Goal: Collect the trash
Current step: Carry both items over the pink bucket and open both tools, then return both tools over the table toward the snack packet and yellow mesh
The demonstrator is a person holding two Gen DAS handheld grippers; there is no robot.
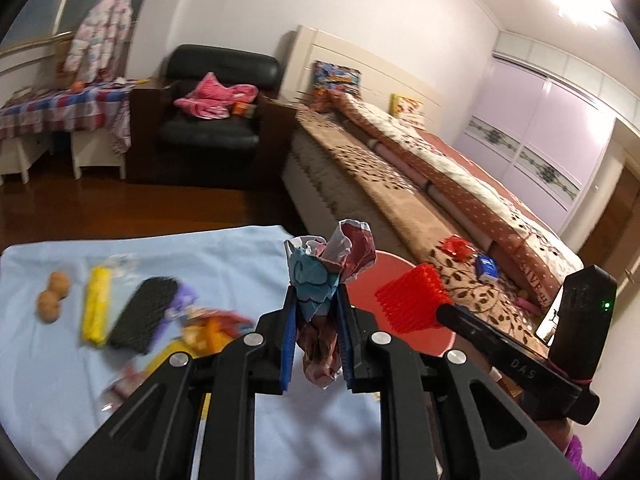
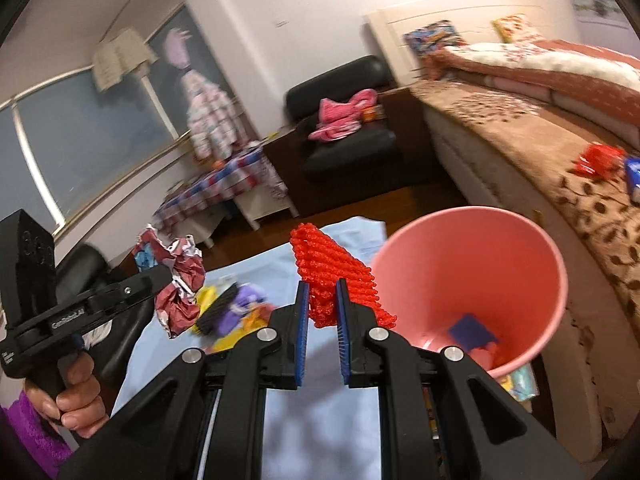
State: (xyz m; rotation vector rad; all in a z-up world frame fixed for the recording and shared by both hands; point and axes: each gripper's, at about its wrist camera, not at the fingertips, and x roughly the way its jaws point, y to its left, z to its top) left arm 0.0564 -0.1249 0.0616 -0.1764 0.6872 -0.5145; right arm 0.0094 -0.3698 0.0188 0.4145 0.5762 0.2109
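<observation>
My left gripper [image 1: 317, 300] is shut on a crumpled printed wrapper [image 1: 332, 256], held above the pale blue cloth [image 1: 160, 248]. The same wrapper [image 2: 178, 280] shows at the left of the right wrist view, with a hand [image 2: 76, 396] on that gripper's handle. My right gripper [image 2: 322, 292] is shut on a red foam net [image 2: 332, 268], just left of the pink bin [image 2: 520, 232]. In the left wrist view the red net [image 1: 412, 300] hangs over the pink bin [image 1: 400, 320]. Some scraps lie inside the bin.
On the blue cloth lie two walnuts [image 1: 52, 296], a yellow foam net [image 1: 96, 304], a black foam net [image 1: 144, 316] and colourful wrappers [image 1: 208, 328]. A bed [image 1: 400, 184] runs along the right, with red and blue packets [image 1: 472, 256] on it. A black armchair [image 1: 216, 120] stands behind.
</observation>
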